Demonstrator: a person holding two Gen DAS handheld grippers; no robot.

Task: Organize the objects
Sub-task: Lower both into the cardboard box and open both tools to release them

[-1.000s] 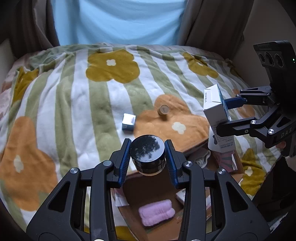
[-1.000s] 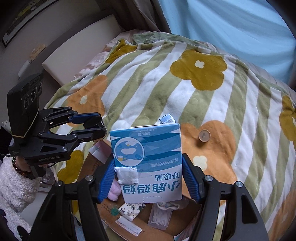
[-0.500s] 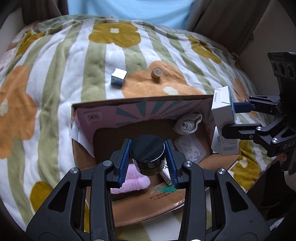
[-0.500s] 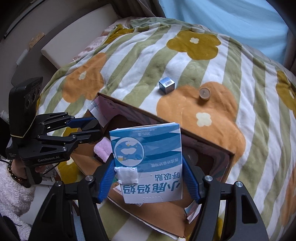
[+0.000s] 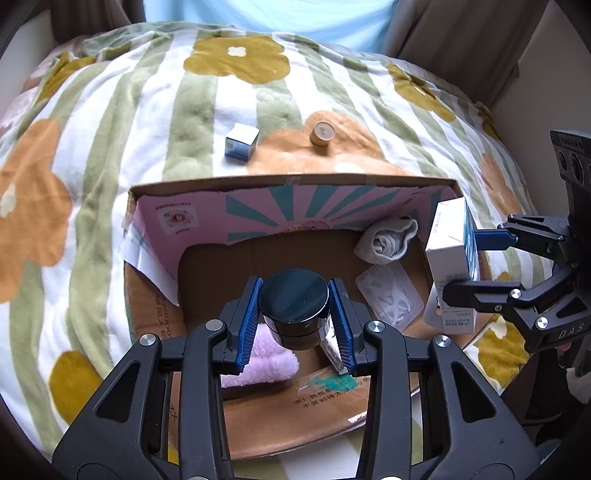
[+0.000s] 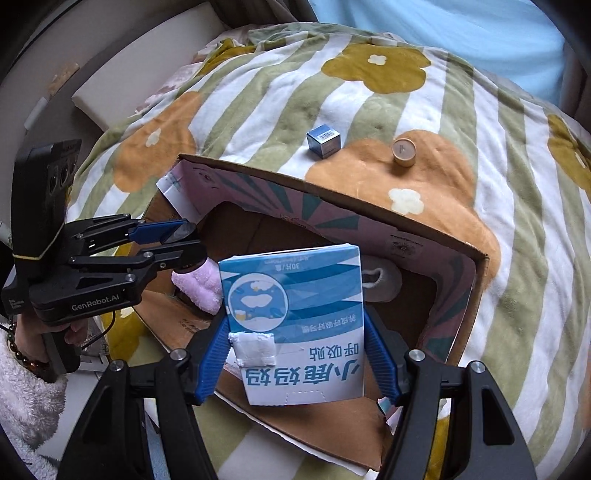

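My left gripper point(image 5: 294, 325) is shut on a black round jar point(image 5: 293, 308) and holds it over the open cardboard box point(image 5: 295, 184). My right gripper point(image 6: 295, 354) is shut on a blue and white carton point(image 6: 295, 325) above the box's right side; the carton also shows in the left wrist view point(image 5: 452, 254). Inside the box lie a pink cloth point(image 5: 264, 360), a rolled grey sock point(image 5: 388, 240) and a clear plastic packet point(image 5: 389, 297). A small blue cube box point(image 5: 241, 141) and a tan round cap point(image 5: 322, 133) lie on the blanket beyond the box.
The box point(image 6: 476, 266) rests on a bed covered by a striped flower blanket point(image 5: 110, 129). A light blue curtain point(image 5: 266, 14) hangs behind. A white cushion point(image 6: 147, 66) lies at the left of the bed.
Both grippers have come nearer and lower over the box with their objects still held. The box's inside now fills more of each view.
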